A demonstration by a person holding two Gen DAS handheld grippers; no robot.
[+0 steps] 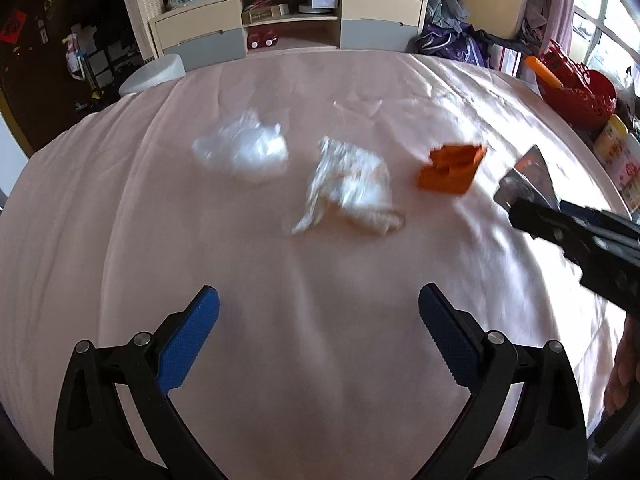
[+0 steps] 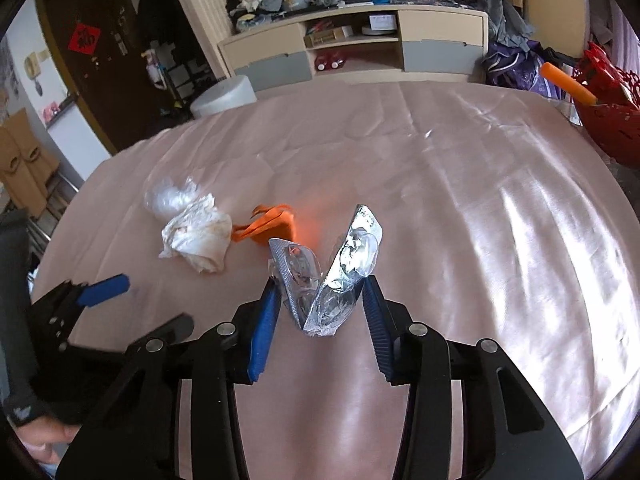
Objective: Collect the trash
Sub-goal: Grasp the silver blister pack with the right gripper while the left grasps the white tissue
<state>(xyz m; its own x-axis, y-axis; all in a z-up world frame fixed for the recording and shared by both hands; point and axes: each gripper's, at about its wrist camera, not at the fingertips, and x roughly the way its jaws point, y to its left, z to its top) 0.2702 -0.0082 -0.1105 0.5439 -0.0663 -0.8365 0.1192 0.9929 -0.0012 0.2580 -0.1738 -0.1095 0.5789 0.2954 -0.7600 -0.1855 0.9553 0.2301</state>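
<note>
On the pink bedsheet (image 1: 320,264) lie a clear plastic wrap (image 1: 244,152), a crumpled white tissue (image 1: 352,188) and an orange packet (image 1: 452,168). My left gripper (image 1: 318,312) hovers open over bare sheet, short of the tissue, with nothing between its pads. My right gripper (image 2: 320,280) is shut on a silver blister pack (image 2: 344,268), which is bent into a V between the blue pads. The left wrist view shows that pack (image 1: 528,176) at the right, held by the right gripper (image 1: 516,208). Tissue (image 2: 196,236), wrap (image 2: 172,196) and orange packet (image 2: 268,224) lie to the front left, and the left gripper (image 2: 154,304) is at the left.
A red basket (image 2: 612,116) with an orange stick stands at the bed's right edge, beside jars (image 1: 616,152). A white round bin (image 2: 224,96) sits off the far left corner. A low cabinet (image 1: 288,24) runs behind the bed. A person's hand (image 1: 624,368) is at the lower right.
</note>
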